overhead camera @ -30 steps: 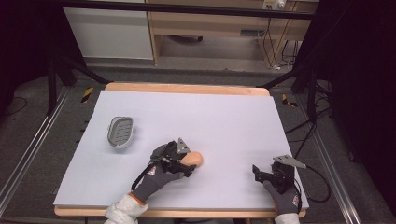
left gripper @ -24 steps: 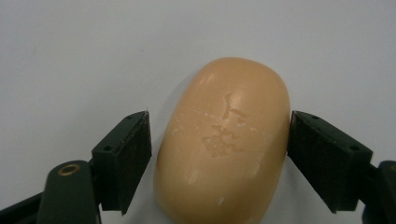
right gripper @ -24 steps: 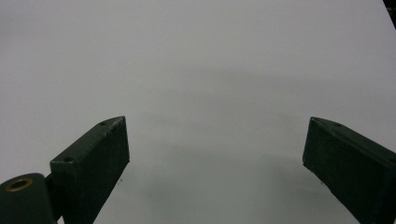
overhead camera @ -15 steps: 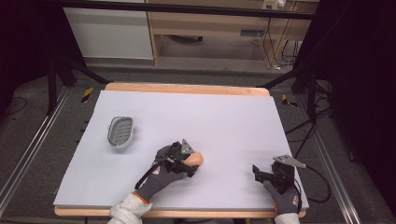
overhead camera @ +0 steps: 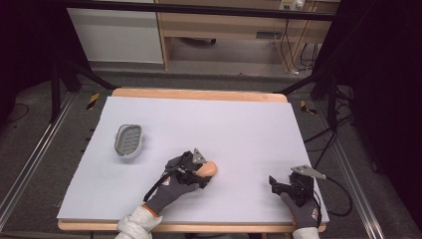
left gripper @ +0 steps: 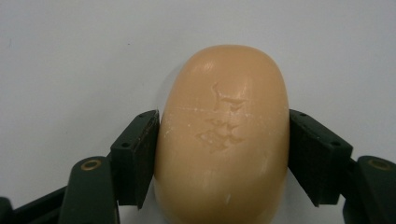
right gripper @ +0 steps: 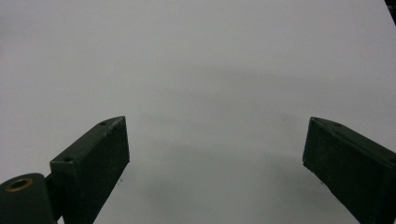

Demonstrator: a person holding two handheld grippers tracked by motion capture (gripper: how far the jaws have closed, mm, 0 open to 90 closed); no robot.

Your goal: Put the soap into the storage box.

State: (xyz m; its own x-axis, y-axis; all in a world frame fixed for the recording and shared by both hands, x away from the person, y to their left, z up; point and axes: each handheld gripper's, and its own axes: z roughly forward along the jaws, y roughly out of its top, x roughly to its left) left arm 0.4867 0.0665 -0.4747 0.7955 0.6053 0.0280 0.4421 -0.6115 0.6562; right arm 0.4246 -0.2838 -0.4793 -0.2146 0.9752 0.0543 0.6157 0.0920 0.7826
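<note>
With the left tongs (left gripper: 223,154) clamped on the soap (left gripper: 223,135) low at the counter (overhead camera: 239,124) front and the right tongs (right gripper: 215,163) apart and idle, the grasp looks done, and carrying it to the dish (overhead camera: 128,141) probably remains.

The table (overhead camera: 249,129) is evenly lit from above while its surroundings fall dark; the gripper views look soft, with faint diffuse shadows.

The soap bar (left gripper: 223,135) bears an embossed mark too faint to read.
</note>
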